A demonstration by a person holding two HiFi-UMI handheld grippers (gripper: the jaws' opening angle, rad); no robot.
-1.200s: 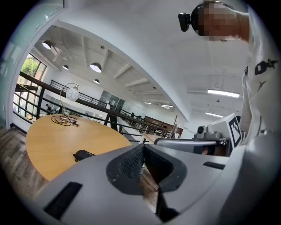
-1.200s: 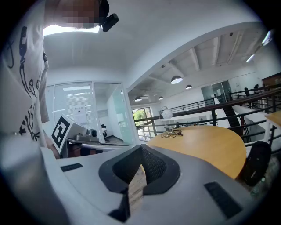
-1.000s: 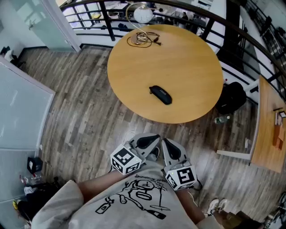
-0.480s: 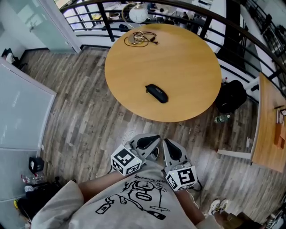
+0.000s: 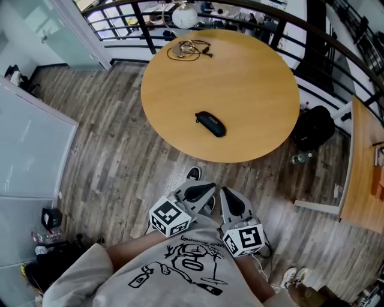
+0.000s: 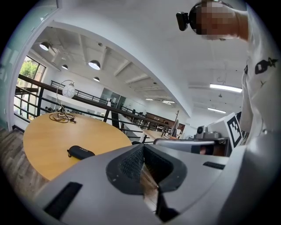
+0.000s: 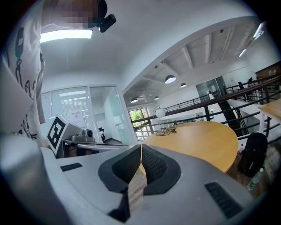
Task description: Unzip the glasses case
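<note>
Hanging well apart from the glasses case, left gripper and right gripper show clenched fingers.

The glasses case lies on the table, cables behind it.

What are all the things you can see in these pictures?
Round table: one, light wood, ahead of the person.
Glasses case: one, black, lying on the table's near half.
Cable bundle: one, dark, at the table's far edge.
Lamp: one, round and white, beyond the cable bundle.
Railing: one, black, behind the table.
Backpack: one, black, on the floor right of the table.
Bottle: one, clear greenish, on the floor near the backpack.
Shoe: one showing, dark with white, on the floor.
Left hand-held gripper: one, grey, near the chest, shut, empty.
Right hand-held gripper: one, grey, beside it, shut, empty.
</note>
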